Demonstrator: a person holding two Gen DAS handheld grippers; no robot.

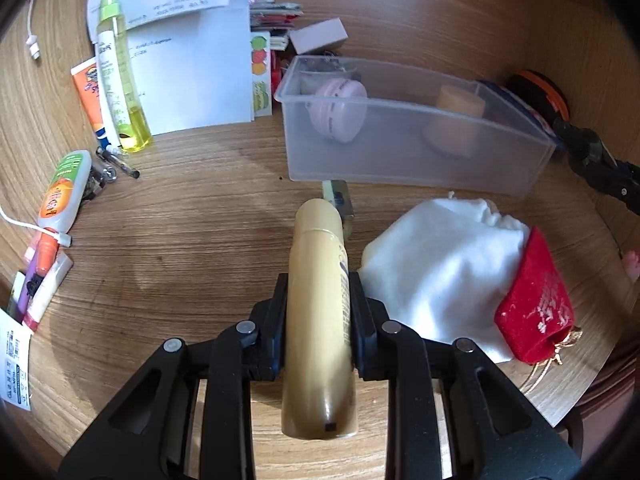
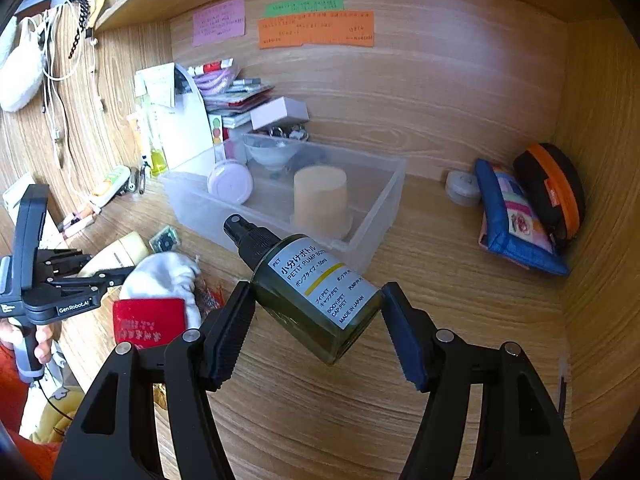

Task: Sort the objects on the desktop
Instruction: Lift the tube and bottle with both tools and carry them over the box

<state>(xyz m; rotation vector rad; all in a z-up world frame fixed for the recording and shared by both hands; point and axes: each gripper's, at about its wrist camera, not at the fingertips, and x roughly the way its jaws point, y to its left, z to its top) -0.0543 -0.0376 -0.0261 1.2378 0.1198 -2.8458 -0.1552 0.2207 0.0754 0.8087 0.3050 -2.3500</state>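
Gold tube (image 1: 320,312) lay lengthwise between the jaws of the left gripper (image 1: 319,308), which was clenched on its middle, cap pointing toward the clear plastic bin (image 1: 416,160) ahead. Because the tube was smooth and held at only a narrow band, it looked liable to slide forward or pivot nose-down if tipped toward the bin. Just right of it sat a white cloth pouch (image 1: 440,272) and a red velvet pouch (image 1: 534,304), which a low sweep could have dragged. Further right, the green pump bottle (image 2: 316,300) sat tilted across the right gripper (image 2: 318,328), black nozzle up and left. Its jaws stood spread, only the corners of the bottle seeming to touch the pads, so I judged it released or barely held, and apt to drop onto the wooden desk (image 2: 460,320).
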